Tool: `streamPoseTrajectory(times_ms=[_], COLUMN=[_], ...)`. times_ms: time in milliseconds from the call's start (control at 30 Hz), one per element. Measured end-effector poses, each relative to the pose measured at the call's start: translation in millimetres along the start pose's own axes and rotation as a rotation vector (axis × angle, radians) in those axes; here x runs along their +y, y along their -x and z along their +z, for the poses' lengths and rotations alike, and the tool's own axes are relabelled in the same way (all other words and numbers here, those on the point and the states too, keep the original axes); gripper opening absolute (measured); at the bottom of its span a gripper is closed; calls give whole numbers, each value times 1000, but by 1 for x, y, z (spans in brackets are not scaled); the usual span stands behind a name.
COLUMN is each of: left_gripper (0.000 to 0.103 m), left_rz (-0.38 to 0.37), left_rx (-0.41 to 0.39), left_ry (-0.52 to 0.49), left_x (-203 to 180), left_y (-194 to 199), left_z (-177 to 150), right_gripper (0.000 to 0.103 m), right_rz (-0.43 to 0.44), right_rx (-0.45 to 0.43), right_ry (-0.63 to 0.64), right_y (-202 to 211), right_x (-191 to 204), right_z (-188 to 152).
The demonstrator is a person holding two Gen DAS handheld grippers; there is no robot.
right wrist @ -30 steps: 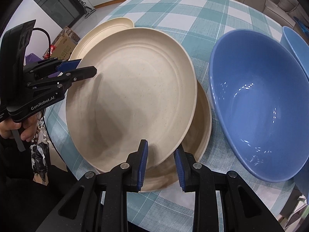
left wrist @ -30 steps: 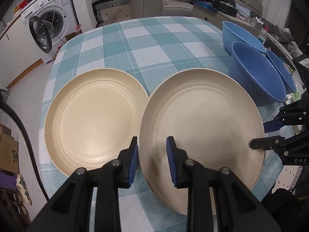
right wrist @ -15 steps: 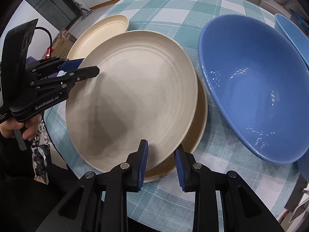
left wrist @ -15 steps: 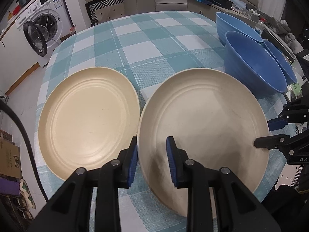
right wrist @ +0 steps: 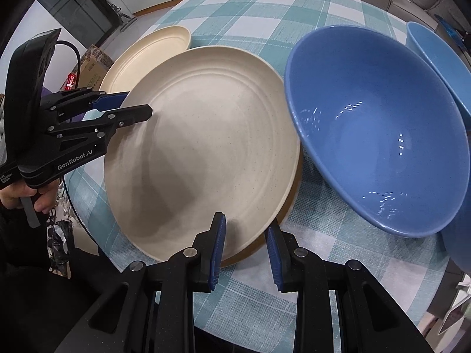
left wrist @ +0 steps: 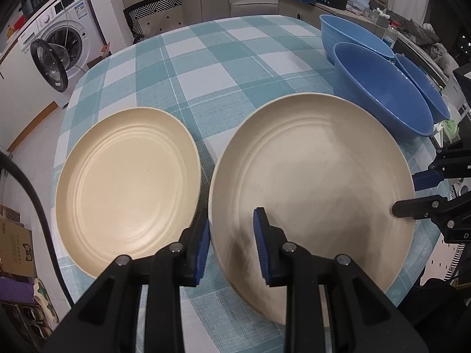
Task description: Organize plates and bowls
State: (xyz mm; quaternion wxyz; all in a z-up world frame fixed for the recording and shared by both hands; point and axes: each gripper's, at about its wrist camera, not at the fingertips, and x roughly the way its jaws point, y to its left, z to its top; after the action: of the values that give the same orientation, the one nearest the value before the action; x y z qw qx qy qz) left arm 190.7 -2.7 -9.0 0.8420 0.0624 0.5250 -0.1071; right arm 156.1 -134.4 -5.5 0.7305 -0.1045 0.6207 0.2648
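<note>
A large cream plate (left wrist: pixel 312 176) lies on top of another cream plate, whose rim (right wrist: pixel 290 203) peeks out under it in the right wrist view. My left gripper (left wrist: pixel 231 244) straddles its near rim, jaws open. My right gripper (right wrist: pixel 245 250) straddles the opposite rim (right wrist: pixel 253 235), jaws open; it also shows in the left wrist view (left wrist: pixel 412 192). The top plate (right wrist: pixel 203 153) looks slightly tilted. A second cream plate (left wrist: pixel 129 188) lies to the left. A dark blue bowl (left wrist: pixel 382 88) (right wrist: pixel 379 126) stands to the right of the plates.
Two more blue bowls (left wrist: pixel 350 35) (left wrist: pixel 424 85) stand behind the dark one near the table's right edge. The table has a teal checked cloth (left wrist: pixel 223 58). A washing machine (left wrist: pixel 56 47) and sofa stand beyond it.
Both grippers have drawn back a little, so the plates look further away. The top plate has shifted slightly over the lower one, covering more of it.
</note>
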Motion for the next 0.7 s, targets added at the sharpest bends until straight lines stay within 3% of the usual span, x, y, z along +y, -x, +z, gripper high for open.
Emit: streamPoseTrajectory(times_ms=[633, 700], left_gripper=[26, 27], left_rz=[1, -2], left_rx=[38, 37], left_ry=[-40, -42], left_x=[-9, -9], left_y=[-5, -4], left_z=[-2, -2], right_gripper=[29, 33], right_rz=[-65, -65], right_rx=[30, 39], right_ry=[38, 42], right_y=[-7, -10], right_x=[5, 6], right_z=[-1, -1])
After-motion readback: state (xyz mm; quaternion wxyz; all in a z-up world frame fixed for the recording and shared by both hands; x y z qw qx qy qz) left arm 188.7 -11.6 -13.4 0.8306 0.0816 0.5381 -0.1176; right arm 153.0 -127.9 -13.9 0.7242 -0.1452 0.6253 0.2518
